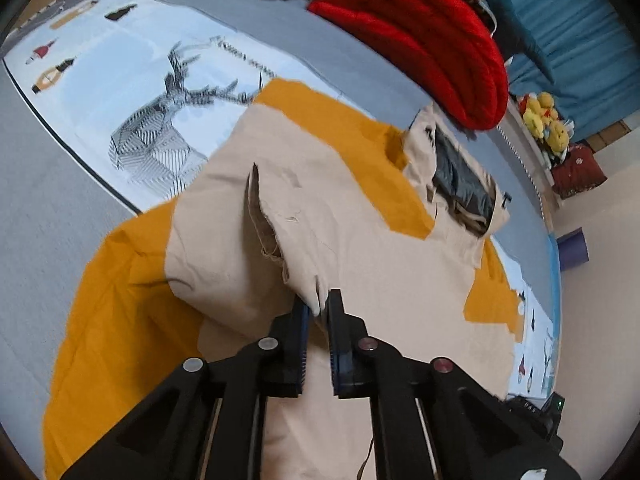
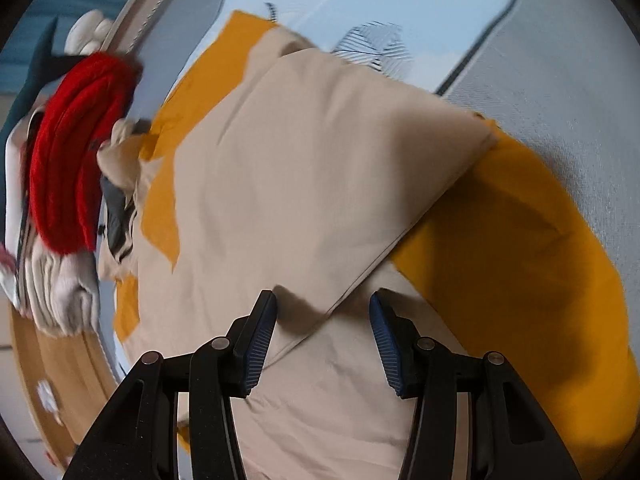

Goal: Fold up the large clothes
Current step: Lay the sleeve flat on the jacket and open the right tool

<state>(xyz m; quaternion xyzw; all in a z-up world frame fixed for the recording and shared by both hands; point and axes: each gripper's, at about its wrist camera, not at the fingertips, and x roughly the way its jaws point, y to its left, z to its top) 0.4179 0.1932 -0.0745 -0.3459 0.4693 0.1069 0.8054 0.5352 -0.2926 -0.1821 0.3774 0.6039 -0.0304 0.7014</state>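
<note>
Left gripper clamped on a raised fold of the jacket, likely to carry it over. Jacket lying on the bed (partly folded already). Right gripper spread wide above a folded edge, gripping nothing.

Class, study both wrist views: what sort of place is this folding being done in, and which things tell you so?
Probably a bedroom: the beige garment lies on a deer-print bedsheet, with a folded red blanket and yellow plush toys nearby.
</note>
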